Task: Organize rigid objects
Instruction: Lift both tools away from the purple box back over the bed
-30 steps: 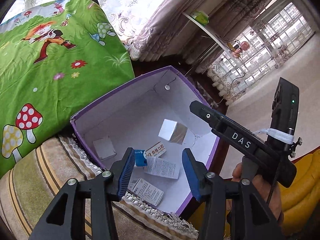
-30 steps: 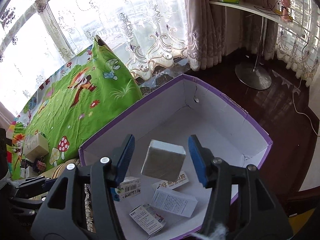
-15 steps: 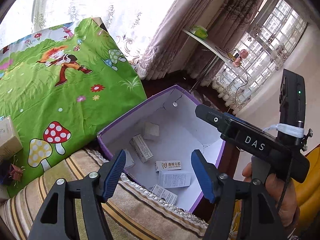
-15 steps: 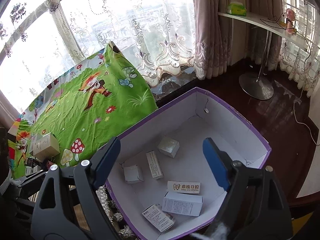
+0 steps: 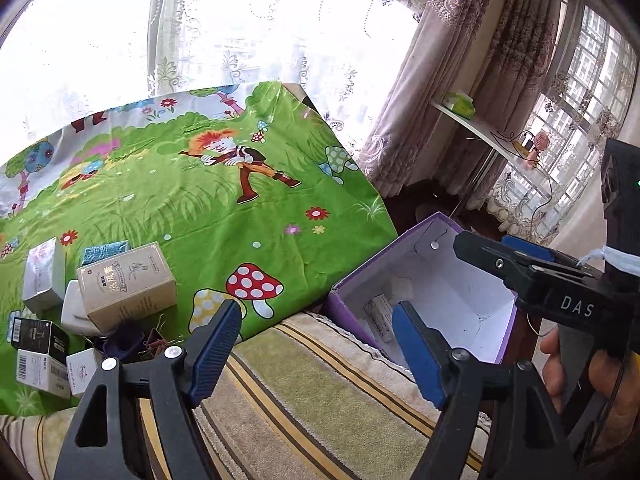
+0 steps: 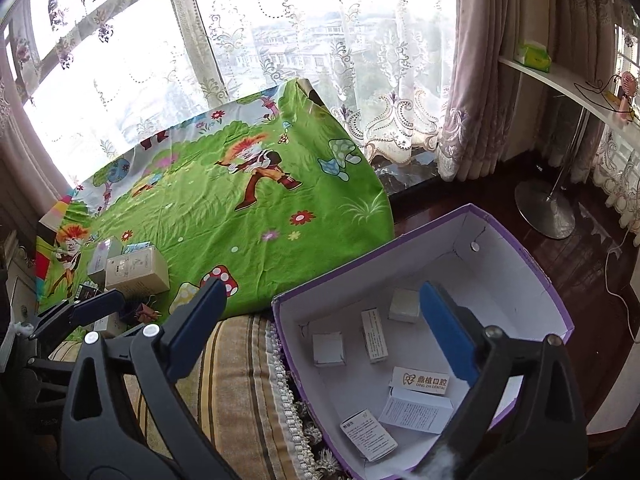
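Both tools are empty now. The right gripper (image 6: 320, 332) stands with its blue pads spread wide and nothing between them, raised above the purple box (image 6: 536, 268); a second ago those pads framed a small silvery carton low over the box floor. That silvery carton (image 6: 404, 305) now lies inside, near the far wall, so the drop looks finished. The left gripper (image 5: 316, 352) is likewise wide open and holds nothing. It has pulled back and swung away from the box, so its view now takes in the striped cushion (image 5: 320, 392) under it and the green cartoon cloth (image 5: 240, 220) beyond.

Inside the box, the right wrist view shows six small cartons in all: the silvery one, an upright narrow carton (image 6: 374, 334) just beside it, a white cube (image 6: 329, 349) toward the left wall, and three flat packets near the front edge, among them the dental-branded one (image 6: 420, 380).

The things not yet sorted sit at the left edge of the cloth. A tan box (image 5: 126, 284) stands there with a grey box (image 5: 44, 274) beside it, and a black box (image 5: 38, 336) and white barcode cartons (image 5: 42, 372) near the front corner. Binder clips (image 5: 150, 344) lie tangled among them.

My reading is that one carry has ended and the next pick starts at that pile, with the left gripper already facing it. The tan box looks the easiest to grasp.
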Tool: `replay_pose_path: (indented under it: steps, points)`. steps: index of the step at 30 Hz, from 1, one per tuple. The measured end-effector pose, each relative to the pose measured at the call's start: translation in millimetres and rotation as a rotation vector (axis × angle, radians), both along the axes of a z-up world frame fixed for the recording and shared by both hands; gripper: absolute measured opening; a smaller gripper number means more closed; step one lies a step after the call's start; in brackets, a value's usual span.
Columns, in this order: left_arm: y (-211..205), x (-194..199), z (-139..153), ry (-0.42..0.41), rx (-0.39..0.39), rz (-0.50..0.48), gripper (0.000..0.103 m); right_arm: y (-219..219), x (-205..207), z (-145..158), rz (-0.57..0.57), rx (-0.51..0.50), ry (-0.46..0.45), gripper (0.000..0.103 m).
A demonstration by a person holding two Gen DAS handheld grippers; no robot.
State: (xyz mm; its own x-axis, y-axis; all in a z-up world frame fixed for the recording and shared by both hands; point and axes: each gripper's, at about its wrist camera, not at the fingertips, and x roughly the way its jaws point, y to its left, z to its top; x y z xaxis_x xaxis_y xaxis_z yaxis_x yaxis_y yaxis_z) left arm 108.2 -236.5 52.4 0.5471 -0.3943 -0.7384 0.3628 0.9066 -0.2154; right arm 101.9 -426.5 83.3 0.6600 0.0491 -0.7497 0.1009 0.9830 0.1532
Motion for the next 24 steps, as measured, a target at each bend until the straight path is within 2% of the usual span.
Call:
replay_pose_path:
  steps: [6,11,17,24]
  points:
    - [48.5,4.0,-1.7,0.017,-0.015,0.103,0.08,33.1,10.6,-2.1,0.082,0.009,0.013,0.1]
    - [90.8,0.5,-14.0,0.049,0.008,0.182,0.082,63.4,20.0,-7.0,0.147,0.021,0.027,0.1]
    - [151.5,-12.8,-26.9,0.098,0.003,0.291,0.083,102.9,29.0,-15.1,0.235,0.016,0.046,0.1]
    - [215.5,-34.1,-41.8,0.136,0.046,0.408,0.084,145.2,40.1,-29.3,0.322,0.006,0.076,0.1]
